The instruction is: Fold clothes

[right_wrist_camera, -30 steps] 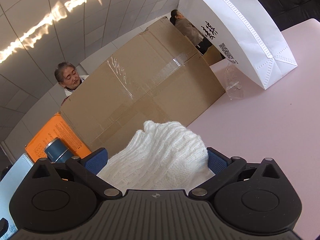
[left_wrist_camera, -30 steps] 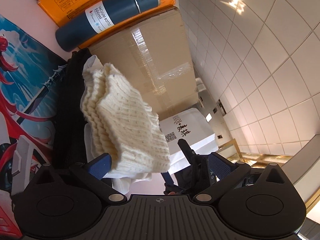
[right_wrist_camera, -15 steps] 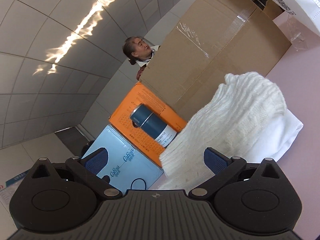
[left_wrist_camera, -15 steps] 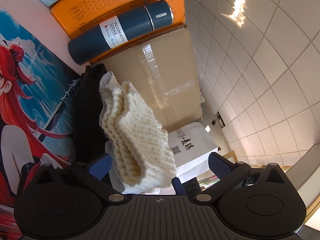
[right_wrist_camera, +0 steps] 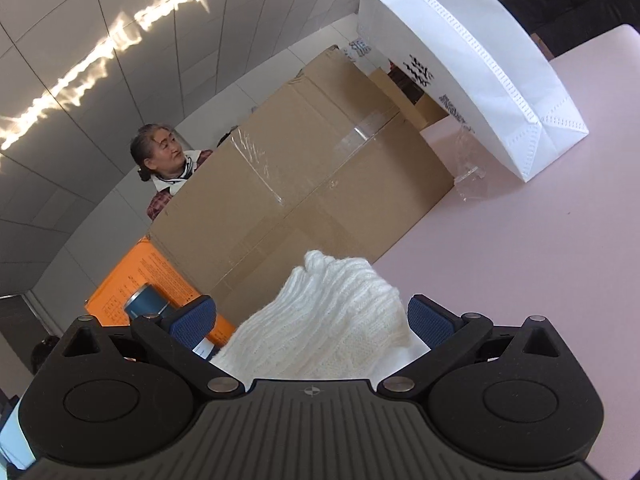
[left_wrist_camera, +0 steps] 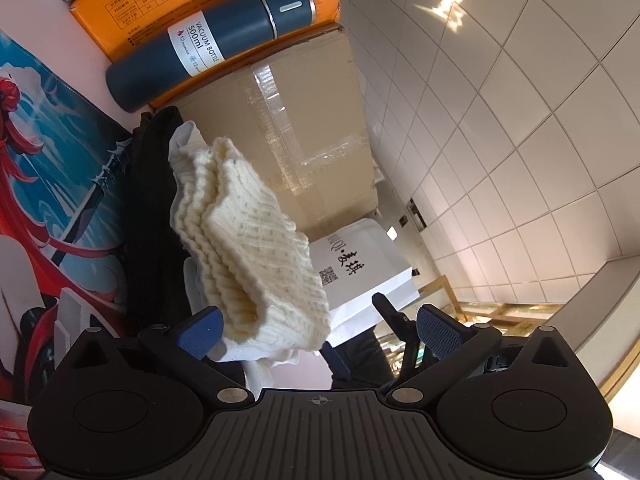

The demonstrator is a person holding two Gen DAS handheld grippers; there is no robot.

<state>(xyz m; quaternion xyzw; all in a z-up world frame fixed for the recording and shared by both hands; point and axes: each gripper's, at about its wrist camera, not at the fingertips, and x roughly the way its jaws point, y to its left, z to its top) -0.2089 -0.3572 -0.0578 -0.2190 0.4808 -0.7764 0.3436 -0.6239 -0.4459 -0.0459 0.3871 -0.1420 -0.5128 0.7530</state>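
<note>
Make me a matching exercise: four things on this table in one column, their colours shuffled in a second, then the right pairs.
Things:
1. vacuum bottle
2. knitted sweater
3. cardboard box
4. paper bag

Colours:
A. brown
B. plain white with black print
C. dark blue
D. cream

Pairs: 1-C, 2-D, 3-A, 4-B

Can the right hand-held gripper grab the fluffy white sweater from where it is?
Probably yes. The right hand-held gripper is open, and the white knit sweater already bulges up between its blue fingers. Nothing lies between them, so closing should catch it.
</note>
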